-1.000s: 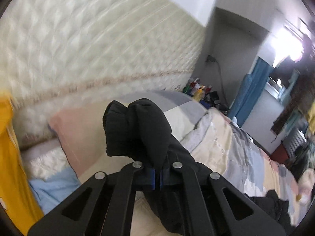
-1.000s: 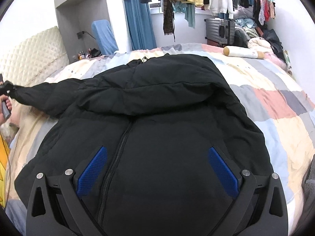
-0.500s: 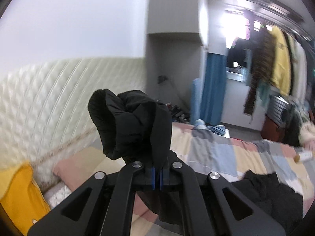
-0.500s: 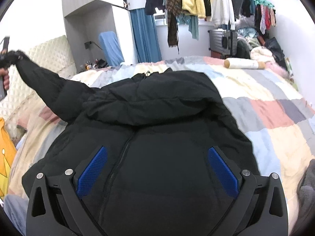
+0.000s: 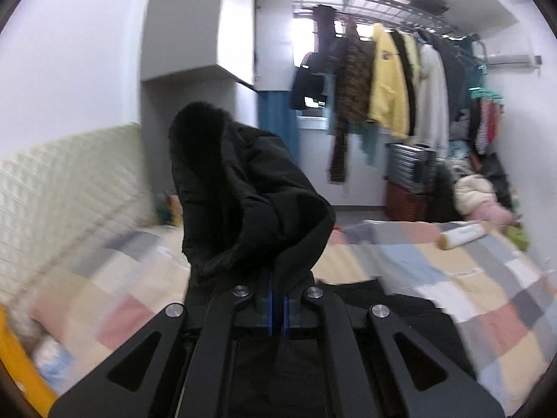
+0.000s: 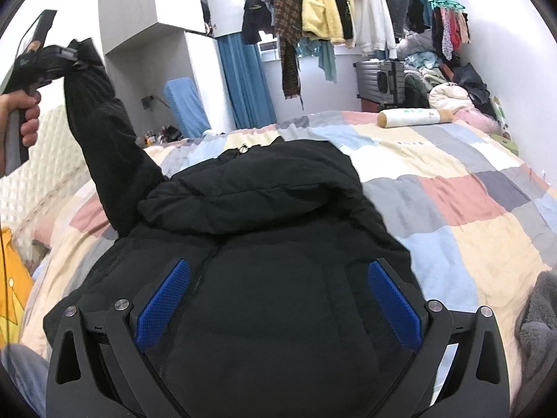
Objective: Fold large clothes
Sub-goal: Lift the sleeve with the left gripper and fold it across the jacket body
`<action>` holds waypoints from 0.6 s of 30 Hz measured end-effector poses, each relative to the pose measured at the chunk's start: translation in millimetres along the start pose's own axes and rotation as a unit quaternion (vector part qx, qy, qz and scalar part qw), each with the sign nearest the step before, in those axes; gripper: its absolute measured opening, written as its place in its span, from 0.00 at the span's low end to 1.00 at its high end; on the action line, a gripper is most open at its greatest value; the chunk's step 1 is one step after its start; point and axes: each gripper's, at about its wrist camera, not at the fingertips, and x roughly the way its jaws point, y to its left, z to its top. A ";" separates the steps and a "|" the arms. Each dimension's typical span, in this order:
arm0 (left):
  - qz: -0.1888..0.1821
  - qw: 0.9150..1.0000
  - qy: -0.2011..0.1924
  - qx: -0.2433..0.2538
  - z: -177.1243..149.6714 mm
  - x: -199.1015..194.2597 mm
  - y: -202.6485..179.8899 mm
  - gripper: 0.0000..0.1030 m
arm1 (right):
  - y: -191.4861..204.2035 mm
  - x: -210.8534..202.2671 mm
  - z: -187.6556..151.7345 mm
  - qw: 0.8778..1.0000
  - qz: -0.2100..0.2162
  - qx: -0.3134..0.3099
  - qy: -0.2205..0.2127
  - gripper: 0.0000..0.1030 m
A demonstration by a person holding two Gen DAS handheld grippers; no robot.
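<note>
The left gripper (image 5: 277, 308) is clenched on the cuff of a black jacket's sleeve (image 6: 104, 132), raised high at far left, while the right gripper (image 6: 278, 299) hovers released over the jacket (image 6: 278, 244), spread on a patchwork quilt (image 6: 470, 209) below hanging clothes (image 6: 323, 3)

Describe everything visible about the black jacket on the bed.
The black jacket is a padded, matte hooded coat lying front up on the patchwork quilt, its zipper running up the middle and its hood bunched at the top. One sleeve is lifted off the bed, its cuff clamped in the shut left gripper. The open right gripper hovers over the jacket's body.
</note>
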 end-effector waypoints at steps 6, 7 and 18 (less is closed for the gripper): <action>-0.055 0.998 0.017 -0.002 -23.7 17.9 -71.6 0.04 | -16.4 -4.1 0.2 1.000 0.005 0.024 -0.008 1.00; -0.065 0.998 0.024 -0.004 -31.6 24.4 -85.1 0.04 | -19.0 -4.9 0.7 1.000 0.005 0.029 -0.011 1.00; -0.119 0.987 0.112 0.011 -123.3 93.7 -175.6 0.04 | -45.2 8.6 1.9 0.997 0.006 0.073 -0.013 1.00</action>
